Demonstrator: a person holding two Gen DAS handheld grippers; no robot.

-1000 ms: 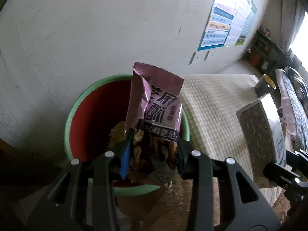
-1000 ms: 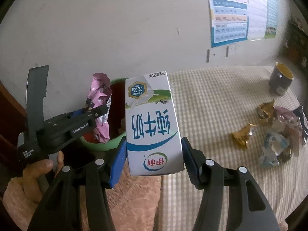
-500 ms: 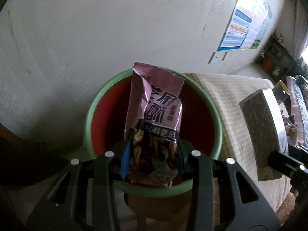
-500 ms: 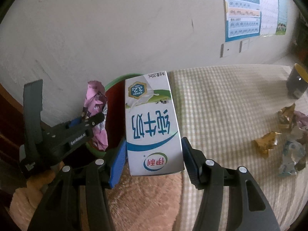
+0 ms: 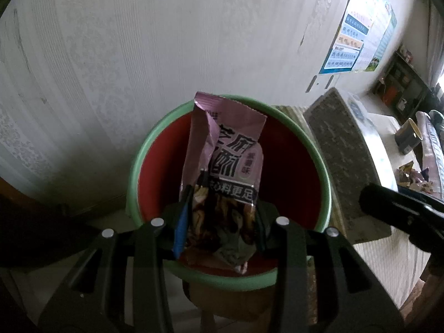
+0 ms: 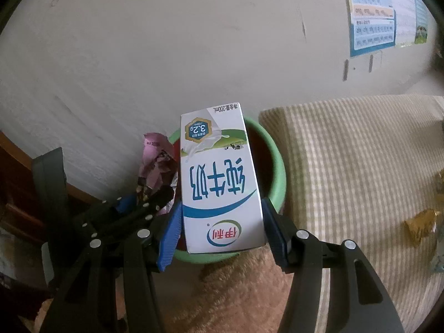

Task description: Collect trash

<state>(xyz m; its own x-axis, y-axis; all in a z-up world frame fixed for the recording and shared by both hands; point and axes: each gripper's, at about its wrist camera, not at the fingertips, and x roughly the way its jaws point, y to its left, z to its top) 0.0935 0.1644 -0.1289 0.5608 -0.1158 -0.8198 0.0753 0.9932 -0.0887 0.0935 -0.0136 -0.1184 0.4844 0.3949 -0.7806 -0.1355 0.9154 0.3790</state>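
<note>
My left gripper (image 5: 220, 230) is shut on a pink snack wrapper (image 5: 226, 163) and holds it upright over the mouth of a green-rimmed bin with a red inside (image 5: 294, 166). My right gripper (image 6: 220, 230) is shut on a white milk carton (image 6: 219, 183), held upside down just above the bin's (image 6: 277, 166) near rim. In the right wrist view the left gripper (image 6: 144, 202) and the wrapper (image 6: 156, 163) are at the bin's left side. In the left wrist view the carton (image 5: 341, 161) is at the bin's right.
The bin stands against a pale wall beside a checked cloth surface (image 6: 360, 161). Loose gold and mixed wrappers (image 6: 421, 224) lie on the cloth at the right. A dark mug (image 5: 408, 136) stands further back. Wall posters (image 6: 371, 14) hang above.
Both grippers have moved left toward the bin with their loads. The wrapper is now centred over the bin's mouth, and the carton has come up close beside it.
</note>
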